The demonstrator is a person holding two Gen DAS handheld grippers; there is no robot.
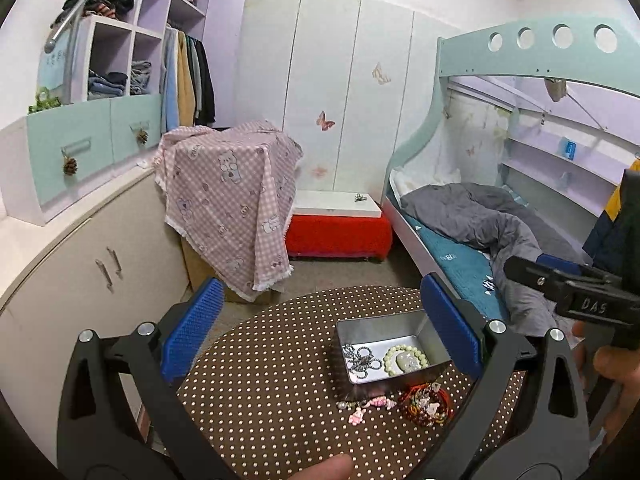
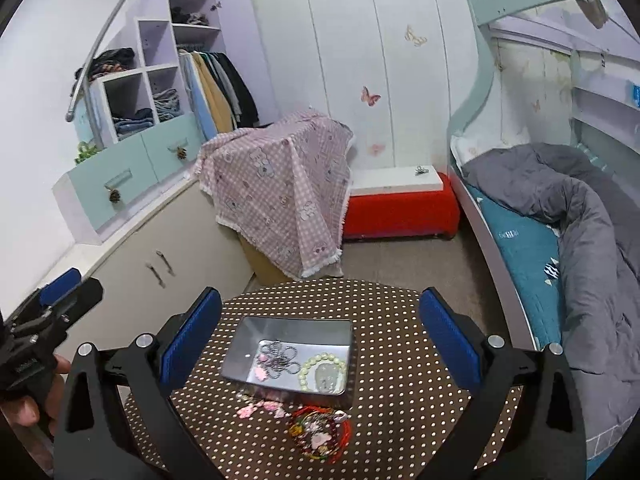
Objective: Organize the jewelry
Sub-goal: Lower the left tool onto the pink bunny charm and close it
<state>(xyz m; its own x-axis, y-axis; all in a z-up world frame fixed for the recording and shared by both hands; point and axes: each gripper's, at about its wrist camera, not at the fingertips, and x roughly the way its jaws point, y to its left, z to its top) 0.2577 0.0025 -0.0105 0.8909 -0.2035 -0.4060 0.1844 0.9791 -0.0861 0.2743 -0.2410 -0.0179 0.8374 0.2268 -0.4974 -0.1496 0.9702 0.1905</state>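
Silver chain (image 2: 278, 358) and pale green bead bracelet (image 2: 322, 370) inside rectangular metal tin (image 2: 292, 326). Red beaded bracelet bundle (image 2: 320, 432) and pink charms (image 2: 260, 408) just before it on brown polka-dot worktop (image 2: 400, 360). Both grippers' (image 1: 320, 332) (image 2: 320, 332) blue fingers (image 1: 192, 328) spread wide, empty.

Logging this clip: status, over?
Left gripper and right gripper open, empty. Chain and bead bracelet in tin; red bracelet, pink charms outside. Nothing blocking.
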